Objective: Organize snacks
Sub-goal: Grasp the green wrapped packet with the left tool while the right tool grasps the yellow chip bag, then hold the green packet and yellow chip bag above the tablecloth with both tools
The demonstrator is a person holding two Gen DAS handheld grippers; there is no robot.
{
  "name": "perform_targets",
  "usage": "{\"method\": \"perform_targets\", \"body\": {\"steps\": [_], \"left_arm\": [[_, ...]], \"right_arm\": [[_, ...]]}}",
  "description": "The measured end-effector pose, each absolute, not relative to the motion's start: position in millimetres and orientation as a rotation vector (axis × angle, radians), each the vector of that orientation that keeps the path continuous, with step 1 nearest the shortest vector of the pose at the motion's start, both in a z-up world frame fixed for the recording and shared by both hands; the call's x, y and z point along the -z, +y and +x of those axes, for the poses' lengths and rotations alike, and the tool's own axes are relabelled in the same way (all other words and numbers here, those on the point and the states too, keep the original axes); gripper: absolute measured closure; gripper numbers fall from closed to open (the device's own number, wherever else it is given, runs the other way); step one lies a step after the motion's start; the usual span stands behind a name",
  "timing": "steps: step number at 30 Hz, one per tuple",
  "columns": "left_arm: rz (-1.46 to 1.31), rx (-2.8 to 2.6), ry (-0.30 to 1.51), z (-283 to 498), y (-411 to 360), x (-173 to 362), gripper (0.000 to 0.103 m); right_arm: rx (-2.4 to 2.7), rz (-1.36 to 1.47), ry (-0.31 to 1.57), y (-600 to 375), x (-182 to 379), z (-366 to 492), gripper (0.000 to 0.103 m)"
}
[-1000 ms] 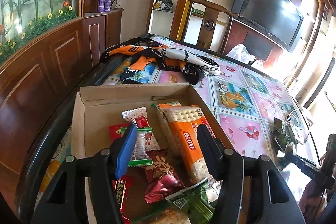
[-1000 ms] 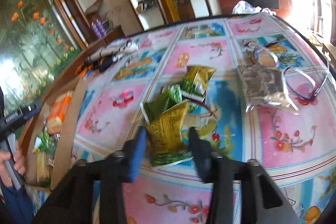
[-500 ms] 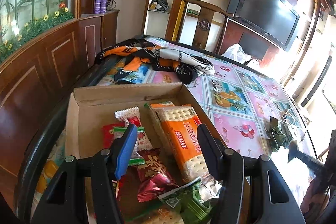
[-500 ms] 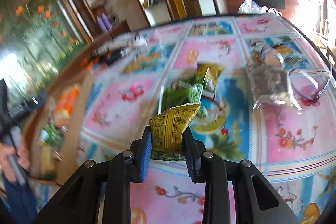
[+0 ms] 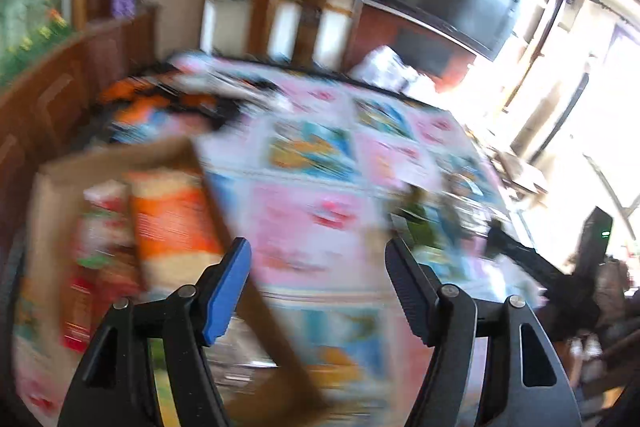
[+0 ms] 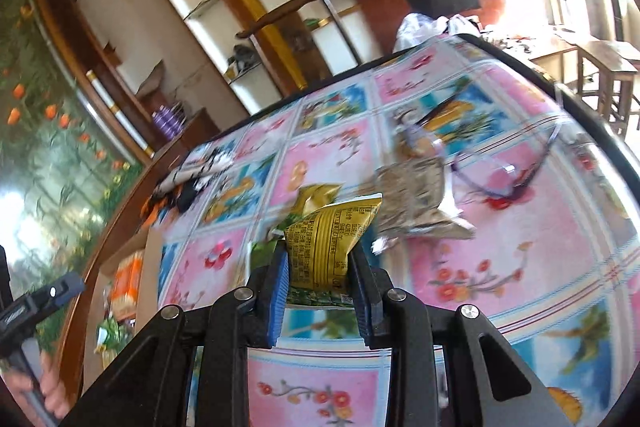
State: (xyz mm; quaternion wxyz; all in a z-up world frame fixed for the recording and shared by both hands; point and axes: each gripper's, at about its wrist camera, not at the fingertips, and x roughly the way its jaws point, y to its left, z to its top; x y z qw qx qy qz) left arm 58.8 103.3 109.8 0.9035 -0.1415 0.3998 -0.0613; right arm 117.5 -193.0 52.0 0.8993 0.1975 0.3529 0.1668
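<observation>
Yellow snack packet [image 6: 326, 245] is pinched upright in the right gripper [image 6: 320, 287] jaws, the cardboard box [image 6: 150, 275] lying far to their left, nearer the left gripper [image 5: 316, 287], whose empty jaws are opening.

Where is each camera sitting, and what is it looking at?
Left wrist: sits on the left tool, looking down across the table past the cardboard box; its jaws are opening, empty.
Right wrist: sits on the right tool, shut on a yellow snack packet; a hand shows at the lower left.
Shared: table, box and orange cracker pack.
</observation>
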Motion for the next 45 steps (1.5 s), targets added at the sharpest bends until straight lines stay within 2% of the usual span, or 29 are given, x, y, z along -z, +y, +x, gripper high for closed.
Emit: {"method": "perform_targets", "body": {"steps": [9,20,23,24,25,28,45], "left_arm": [[-0.324,0.183,1.034,132.8,17.5,-73.9,0.034],[-0.217,0.133,1.096,176.9,-38.3,-36.4,0.034],[-0.195,0.127,1.088,177.5,-41.3,-29.5,0.034],[-0.184,0.125,1.087,177.0,-41.6,-26.7,0.039],[-0.178,0.125,1.087,177.2,-42.2,-25.4,0.048],[-0.136,0.115,1.058,171.0,-40.9,-23.5,0.06],[-0.036,0.148,0.935,87.8,-30.2,-15.3,0.061]], "right_arm": [[-0.339,0.462,0.694,-228.1,-61.4,108.1,0.073],[-0.356,0.496,0.704,-239.7,-57.6,113.3,0.073],[-0.356,0.504,0.706,-242.3,-57.1,114.9,0.073],[-0.357,0.504,0.707,-242.6,-57.0,115.5,0.073],[-0.357,0.502,0.708,-242.4,-57.0,115.8,0.073],[-0.361,0.497,0.709,-241.6,-57.0,115.8,0.073],[-0.427,0.395,0.757,-205.3,-48.0,112.0,0.073]]}}
